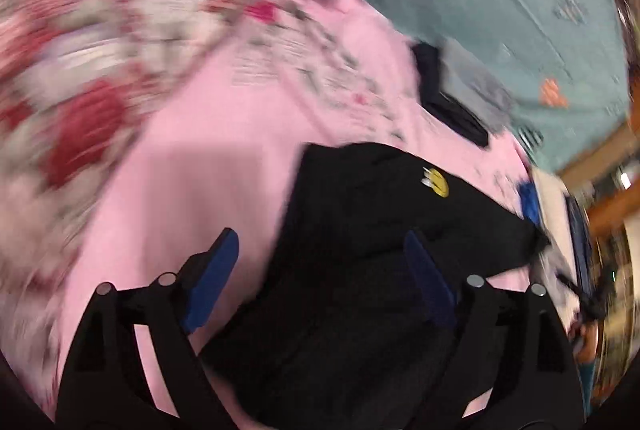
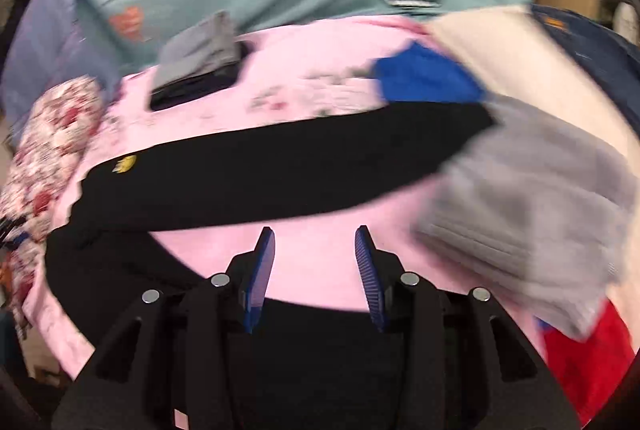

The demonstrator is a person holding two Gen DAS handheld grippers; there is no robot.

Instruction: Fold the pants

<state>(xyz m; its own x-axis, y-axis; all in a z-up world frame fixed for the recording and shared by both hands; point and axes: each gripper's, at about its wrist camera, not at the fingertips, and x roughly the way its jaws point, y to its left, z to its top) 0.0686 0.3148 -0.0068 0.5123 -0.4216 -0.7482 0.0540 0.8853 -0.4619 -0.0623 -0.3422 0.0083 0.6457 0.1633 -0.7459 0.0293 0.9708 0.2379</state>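
So both frames are pretty motion-blurred, but the black pants (image 2: 280,166) are easy to spot on the pink sheet (image 2: 320,254). From the right wrist view, the right gripper (image 2: 316,250) has its jaws spread with nothing between them, just bare pink sheet in the gap; one pant leg runs as a long band just beyond the tips, its near edge close ahead, and more black fabric sits under the gripper body. A grey knit garment (image 2: 532,198) crowds the right-hand side of the jaws, with a blue cloth (image 2: 424,78) past it. From the left wrist view, the left gripper (image 1: 320,262) is spread wide too, with the pants' edge running up between the fingers. Open pink sheet lies off its left finger, up to a floral cloth (image 1: 80,50). A small yellow patch (image 1: 436,184) shows ahead.
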